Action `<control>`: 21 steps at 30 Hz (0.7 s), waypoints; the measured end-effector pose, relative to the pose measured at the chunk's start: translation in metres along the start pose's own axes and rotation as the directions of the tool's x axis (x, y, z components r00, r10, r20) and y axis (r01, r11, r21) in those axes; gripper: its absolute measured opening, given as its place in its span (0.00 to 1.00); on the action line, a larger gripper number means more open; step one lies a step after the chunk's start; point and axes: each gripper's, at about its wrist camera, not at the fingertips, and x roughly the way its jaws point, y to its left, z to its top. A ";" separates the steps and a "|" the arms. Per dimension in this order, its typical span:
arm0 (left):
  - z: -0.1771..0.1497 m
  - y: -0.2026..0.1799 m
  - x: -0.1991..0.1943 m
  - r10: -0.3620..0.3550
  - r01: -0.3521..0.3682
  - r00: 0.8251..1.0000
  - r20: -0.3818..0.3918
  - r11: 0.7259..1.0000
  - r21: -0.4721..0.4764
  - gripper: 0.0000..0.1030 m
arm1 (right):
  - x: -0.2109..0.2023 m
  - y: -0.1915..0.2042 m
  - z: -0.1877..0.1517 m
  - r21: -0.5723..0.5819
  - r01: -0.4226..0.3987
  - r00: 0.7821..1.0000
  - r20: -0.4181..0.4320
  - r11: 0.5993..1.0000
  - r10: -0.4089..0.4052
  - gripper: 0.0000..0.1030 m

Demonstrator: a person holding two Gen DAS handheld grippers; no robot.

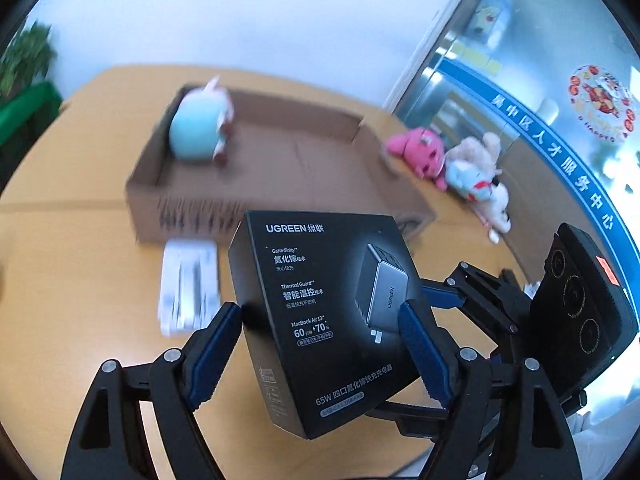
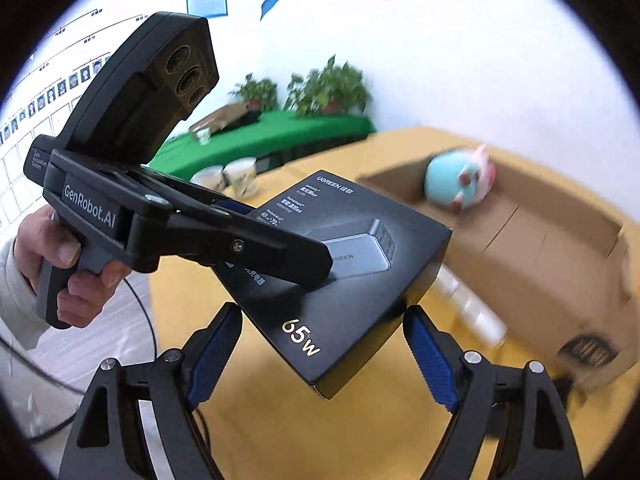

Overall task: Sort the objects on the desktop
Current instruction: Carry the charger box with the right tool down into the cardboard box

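Observation:
A black UGREEN charger box (image 1: 320,312) is held in the air above the yellow table (image 1: 60,280). My left gripper (image 1: 320,320) is shut on its two sides. It shows in the right wrist view as the black tool (image 2: 256,244) clamped across the box (image 2: 360,280). My right gripper (image 2: 322,316) is spread around the box's near corner; whether its blue pads touch the box is unclear. In the left wrist view the right gripper (image 1: 460,292) reaches in from the right behind the box. An open cardboard box (image 1: 260,160) beyond holds a light blue plush toy (image 1: 196,128).
A white packet (image 1: 188,288) lies on the table in front of the cardboard box. Pink and cream plush toys (image 1: 460,164) lie at the box's right end by a glass wall. Two cups (image 2: 228,178) and a green-covered table with plants (image 2: 280,128) stand further left.

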 end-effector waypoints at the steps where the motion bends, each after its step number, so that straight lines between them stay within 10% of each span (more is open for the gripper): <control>1: 0.012 -0.005 -0.001 -0.007 0.007 1.000 0.013 1.000 0.015 0.77 | -0.004 -0.003 0.006 -0.004 0.014 1.000 0.010 1.000 -0.014 0.81; 21: 0.244 -0.045 0.044 -0.080 0.045 0.984 0.158 0.976 0.214 0.77 | -0.048 -0.149 0.151 -0.044 0.228 0.965 0.142 0.973 -0.220 0.81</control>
